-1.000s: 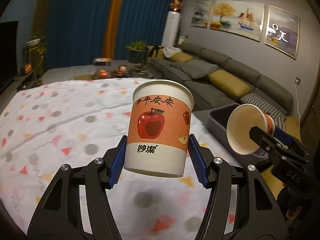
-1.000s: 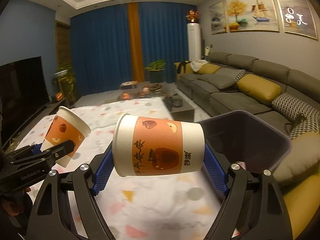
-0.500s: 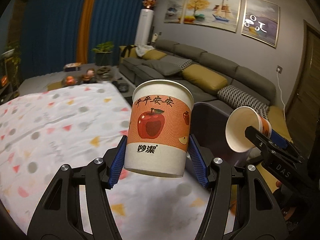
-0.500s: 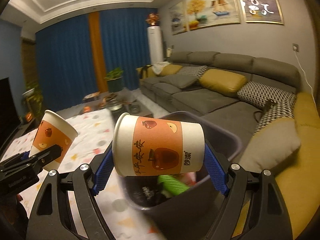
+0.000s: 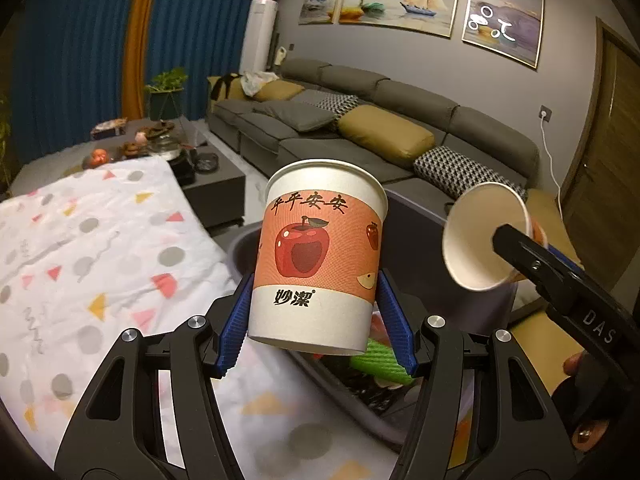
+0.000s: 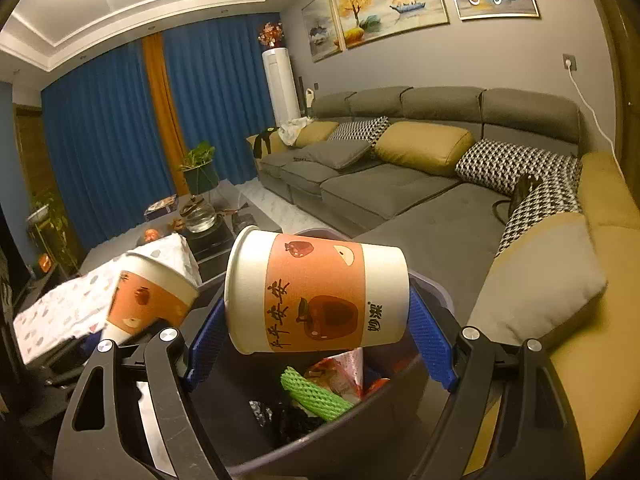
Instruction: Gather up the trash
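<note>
My left gripper [image 5: 318, 342] is shut on an upright paper cup [image 5: 320, 256] with a red apple print, held over the near rim of a dark grey trash bin [image 5: 248, 240]. My right gripper [image 6: 320, 354] is shut on a second paper cup [image 6: 316, 292] lying sideways, directly above the bin [image 6: 400, 412], which holds a green foam net [image 6: 312, 394] and wrappers. The right cup also shows in the left wrist view [image 5: 482, 236], mouth toward the camera. The left cup shows in the right wrist view [image 6: 148, 300].
A table with a white patterned cloth [image 5: 80, 260] lies left of the bin. A grey sectional sofa [image 6: 400, 184] with yellow and houndstooth cushions runs behind and right of it. A dark coffee table [image 5: 160, 148] with small items stands beyond.
Both grippers have swung right from over the tablecloth to the trash bin, each still holding its cup. The bin's contents have come into view below.
</note>
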